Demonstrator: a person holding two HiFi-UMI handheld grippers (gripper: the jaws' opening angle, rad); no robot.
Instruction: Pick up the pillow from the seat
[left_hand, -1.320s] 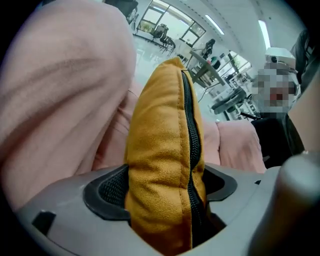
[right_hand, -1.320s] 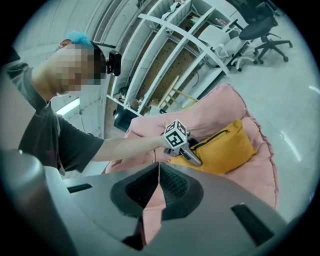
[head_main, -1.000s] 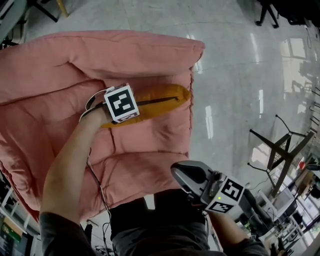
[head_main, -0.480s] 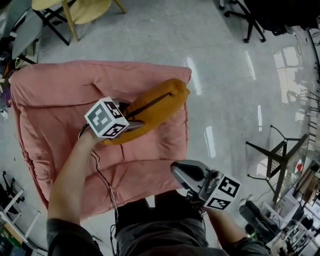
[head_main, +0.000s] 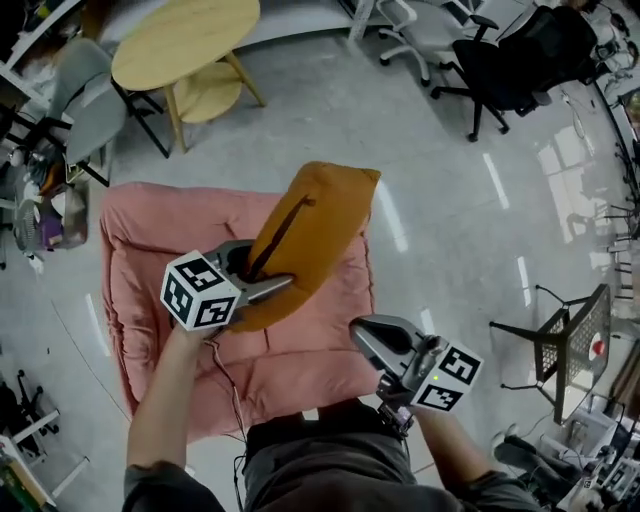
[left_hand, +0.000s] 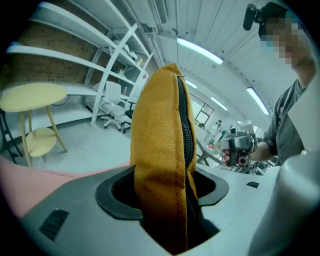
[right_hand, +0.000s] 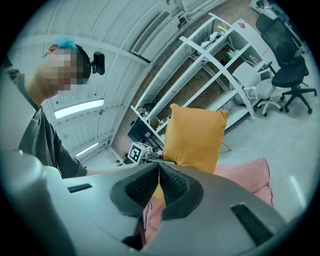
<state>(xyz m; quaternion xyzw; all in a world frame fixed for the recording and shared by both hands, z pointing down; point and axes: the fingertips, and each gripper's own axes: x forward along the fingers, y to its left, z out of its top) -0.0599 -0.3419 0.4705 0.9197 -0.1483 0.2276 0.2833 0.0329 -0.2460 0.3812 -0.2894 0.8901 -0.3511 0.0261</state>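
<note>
At the left of the head view the pink seat (head_main: 150, 260) lies on the floor (head_main: 440, 180) below a round wooden table (head_main: 185, 40). Just right of it, the left gripper (head_main: 262, 270) has its jaws clamped on the lower end of the orange pillow (head_main: 315, 225), beside the zipper (head_main: 278, 232). The pillow stands up from that 1 pinch at centre frame, and in the right gripper view it looks lifted clear of the seat. The worry, as I see it, is that the soft filling gives under the pads. With only 1 end held and the rest of the pillow towering free, a quick swing or tilt could let the fabric creep out, and the pillow would drop back onto the seat or the floor. At lower right, the right gripper (head_main: 358, 332) is closed on nothing and well apart from the pillow, so it offers no second hold if the grip slips.
</note>
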